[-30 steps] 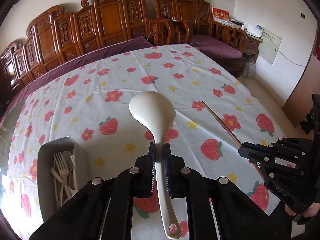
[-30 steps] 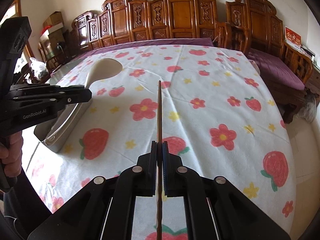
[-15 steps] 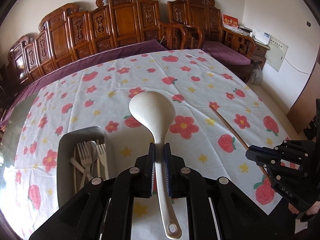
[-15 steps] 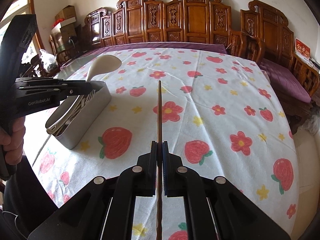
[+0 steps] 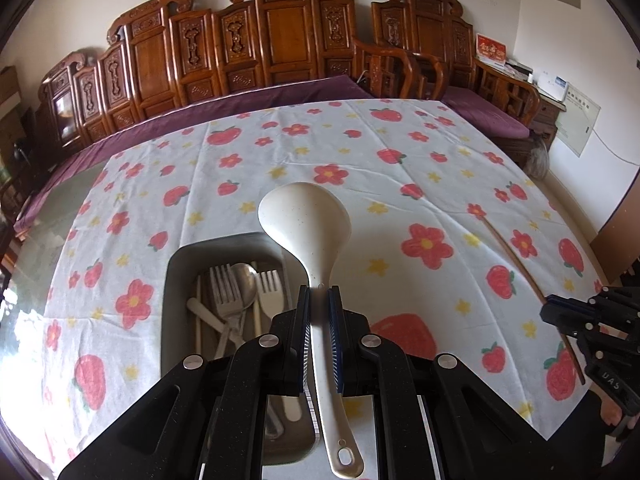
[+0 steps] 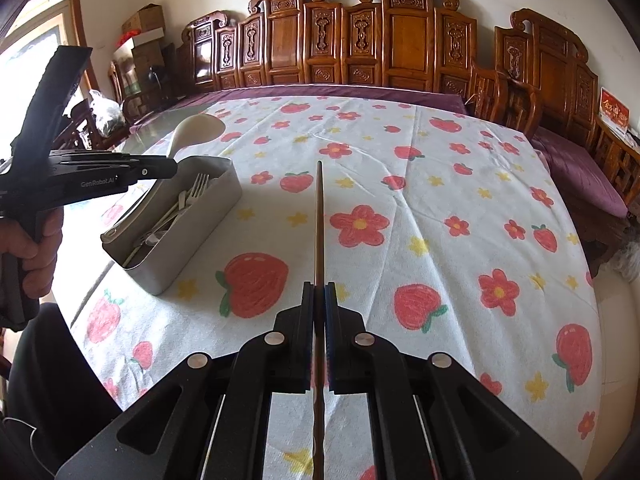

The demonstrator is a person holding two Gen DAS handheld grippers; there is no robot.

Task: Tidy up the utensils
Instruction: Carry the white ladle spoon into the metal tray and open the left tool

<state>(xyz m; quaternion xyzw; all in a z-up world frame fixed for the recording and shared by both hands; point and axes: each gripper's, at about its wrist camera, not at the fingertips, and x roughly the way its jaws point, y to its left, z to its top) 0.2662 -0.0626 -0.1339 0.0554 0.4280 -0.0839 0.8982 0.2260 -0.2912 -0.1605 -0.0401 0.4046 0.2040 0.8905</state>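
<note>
**Over the tin, ladle ready to drop**

Between my left gripper's (image 5: 319,344) jaws sits the ladle (image 5: 306,220), clamped by the neck of its handle, bowl pointing away from me and the hanging-hole end trailing back under the claw. Directly below and slightly left lies the tin (image 5: 176,256), its long axis running the same way as the ladle, so I judge a straight lowering would lay it in lengthwise. Forks (image 5: 224,284) and a spoon (image 5: 245,280) already lie inside, heads at the far end; they could snag the bowl on the way down.

To the right, my right gripper (image 6: 319,332) is shut tight on a chopstick (image 6: 319,216), thin and dark, pointing forward over the cloth (image 6: 440,184). It is well apart from the tin, so the left hand is the nearer and should go first; the chopstick's tip must stay wide of that path.

Beyond the table stand carved wooden chairs (image 5: 280,40), clear of everything.
</note>
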